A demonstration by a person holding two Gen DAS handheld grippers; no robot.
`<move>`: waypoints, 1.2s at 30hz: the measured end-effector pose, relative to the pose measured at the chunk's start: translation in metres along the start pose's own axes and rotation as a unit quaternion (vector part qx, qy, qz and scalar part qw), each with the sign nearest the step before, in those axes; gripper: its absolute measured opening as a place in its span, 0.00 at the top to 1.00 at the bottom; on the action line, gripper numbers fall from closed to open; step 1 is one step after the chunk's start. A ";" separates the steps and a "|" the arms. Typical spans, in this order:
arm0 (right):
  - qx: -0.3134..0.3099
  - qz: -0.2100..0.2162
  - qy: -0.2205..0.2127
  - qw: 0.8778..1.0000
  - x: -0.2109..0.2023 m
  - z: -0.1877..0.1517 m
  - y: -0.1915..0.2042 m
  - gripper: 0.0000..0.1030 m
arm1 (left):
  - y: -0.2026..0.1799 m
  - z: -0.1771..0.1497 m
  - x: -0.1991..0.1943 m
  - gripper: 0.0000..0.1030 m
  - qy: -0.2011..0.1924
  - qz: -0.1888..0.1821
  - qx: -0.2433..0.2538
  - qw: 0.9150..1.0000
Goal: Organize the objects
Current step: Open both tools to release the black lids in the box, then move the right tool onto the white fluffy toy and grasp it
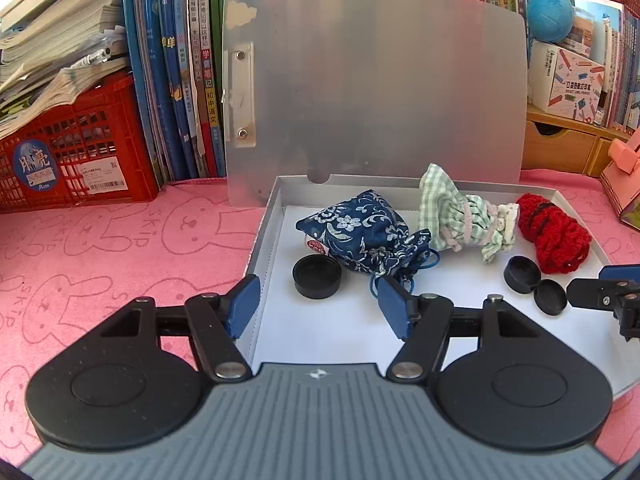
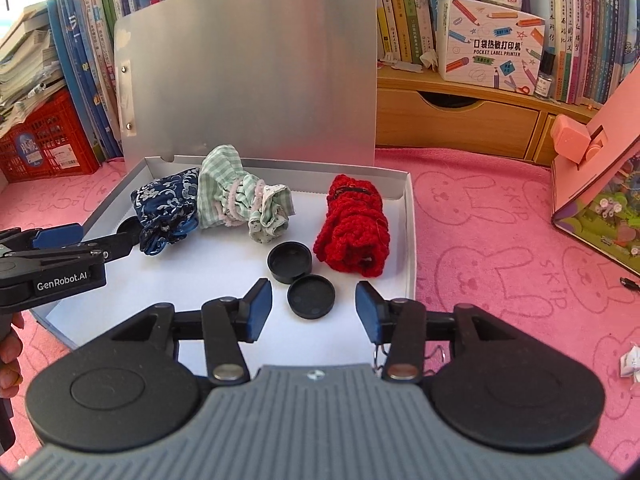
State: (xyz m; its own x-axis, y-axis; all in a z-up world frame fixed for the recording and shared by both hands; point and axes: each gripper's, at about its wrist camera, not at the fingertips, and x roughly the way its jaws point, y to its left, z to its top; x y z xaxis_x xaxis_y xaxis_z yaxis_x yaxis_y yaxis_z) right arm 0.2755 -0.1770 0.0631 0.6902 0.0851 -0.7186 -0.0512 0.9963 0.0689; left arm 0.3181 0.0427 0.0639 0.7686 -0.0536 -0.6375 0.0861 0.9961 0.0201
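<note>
Both grippers poised at the near edge of an open white box point(image 2: 408, 240), whose translucent lid point(image 2: 256, 72) stands upright at the far side. The right gripper point(image 2: 314, 308) has its fingers spread wide and holds nothing; a black cap point(image 2: 311, 295) lies just ahead of the gap between them, with a second black cap point(image 2: 289, 261) touching it slightly farther on, and a red knitted pouch point(image 2: 354, 226) beyond the right finger. The left gripper point(image 1: 318, 306) is likewise spread and empty, its left finger over the box wall; a third black cap point(image 1: 317, 277) lies just ahead between the fingers, the blue floral pouch point(image 1: 360, 232) ahead toward the right finger, and a green checked pouch point(image 1: 460, 216) farther right. The step in hand appears to be an approach to the loose caps, the pouches already lying in a row. The next move probably calls for lowering over one cap, centring it between the fingers without nudging its touching neighbour, and closing.
</note>
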 end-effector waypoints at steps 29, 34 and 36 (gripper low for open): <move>-0.011 0.194 -0.086 0.977 -0.131 -0.140 0.011 0.10 | -0.003 -0.135 -0.165 0.13 -0.049 -0.084 0.006 0.995; -0.014 0.224 -0.080 0.971 -0.132 -0.150 0.019 0.07 | 0.004 -0.154 -0.181 0.11 -0.052 -0.086 -0.002 0.995; -0.020 0.220 -0.078 0.972 -0.128 -0.153 0.025 0.06 | 0.007 -0.160 -0.185 0.10 -0.052 -0.085 -0.002 0.995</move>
State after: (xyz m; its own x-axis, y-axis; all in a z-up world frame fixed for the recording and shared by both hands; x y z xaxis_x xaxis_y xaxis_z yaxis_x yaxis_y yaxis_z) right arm 0.0759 -0.1614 0.0511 0.6956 0.5040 -0.5119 -0.3924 0.8635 0.3169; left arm 0.0753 0.0710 0.0589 0.8045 -0.2285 -0.5483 0.2182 0.9722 -0.0849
